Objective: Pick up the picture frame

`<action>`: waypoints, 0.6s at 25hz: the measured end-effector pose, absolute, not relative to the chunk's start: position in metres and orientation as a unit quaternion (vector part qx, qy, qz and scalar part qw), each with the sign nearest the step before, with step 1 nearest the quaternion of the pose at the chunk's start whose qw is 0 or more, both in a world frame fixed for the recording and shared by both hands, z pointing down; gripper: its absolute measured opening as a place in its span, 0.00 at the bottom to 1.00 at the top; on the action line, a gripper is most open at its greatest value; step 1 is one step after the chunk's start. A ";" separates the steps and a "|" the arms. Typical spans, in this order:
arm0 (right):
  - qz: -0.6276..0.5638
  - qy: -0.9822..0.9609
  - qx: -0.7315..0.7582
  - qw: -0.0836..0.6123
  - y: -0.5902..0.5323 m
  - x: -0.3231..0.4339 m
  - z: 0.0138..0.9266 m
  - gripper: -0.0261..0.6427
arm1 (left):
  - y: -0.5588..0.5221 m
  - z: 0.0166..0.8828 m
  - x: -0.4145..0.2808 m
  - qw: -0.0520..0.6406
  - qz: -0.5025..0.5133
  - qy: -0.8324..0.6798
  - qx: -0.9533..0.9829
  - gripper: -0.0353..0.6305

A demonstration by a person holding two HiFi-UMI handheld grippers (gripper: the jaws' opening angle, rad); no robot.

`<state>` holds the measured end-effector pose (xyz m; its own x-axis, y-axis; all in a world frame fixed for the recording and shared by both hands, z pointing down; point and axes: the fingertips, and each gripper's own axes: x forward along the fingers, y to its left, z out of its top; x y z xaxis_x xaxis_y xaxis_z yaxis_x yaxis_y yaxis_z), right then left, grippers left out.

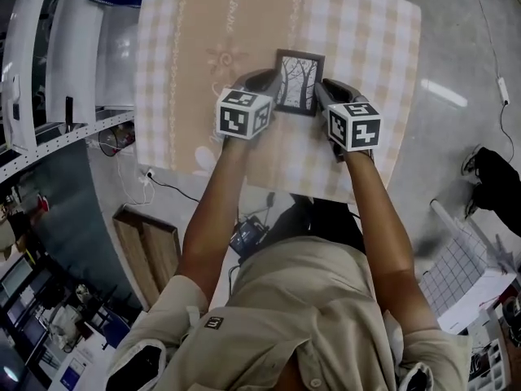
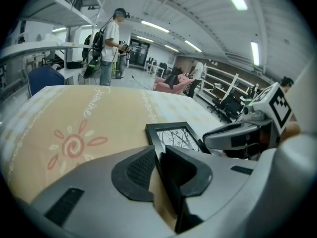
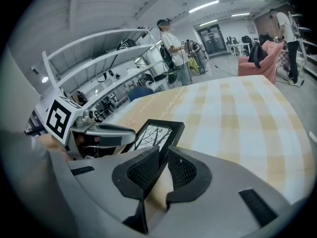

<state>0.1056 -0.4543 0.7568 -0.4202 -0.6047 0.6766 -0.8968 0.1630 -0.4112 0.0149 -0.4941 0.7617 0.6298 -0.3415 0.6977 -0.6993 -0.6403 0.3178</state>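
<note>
Pinches the picture frame (image 1: 298,81), mid-table on the checked tablecloth (image 1: 366,31), by its left edge in the left gripper (image 1: 262,84) and its right edge in the right gripper (image 1: 324,94), with both pairs of jaws narrowed onto the thin black border, likely to keep it level for the lift.

The picture frame (image 1: 298,82) looks glossy, the tablecloth (image 1: 366,39) matt cloth.

Left arm (image 1: 213,214) and right arm (image 1: 381,214) are stretched forward, side by side. Left gripper (image 1: 262,82) and right gripper (image 1: 324,94) are clamped on opposite edges of the picture frame (image 1: 298,81).
</note>
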 end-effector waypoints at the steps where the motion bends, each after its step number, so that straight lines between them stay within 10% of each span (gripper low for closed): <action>1: 0.404 -0.741 0.505 0.182 -0.453 0.105 0.759 0.08 | -0.494 0.763 0.014 0.295 0.305 -0.308 0.852 0.13; 15: 0.434 -0.726 0.504 0.172 -0.456 0.105 0.761 0.09 | -0.491 0.764 0.023 0.342 0.277 -0.288 0.850 0.28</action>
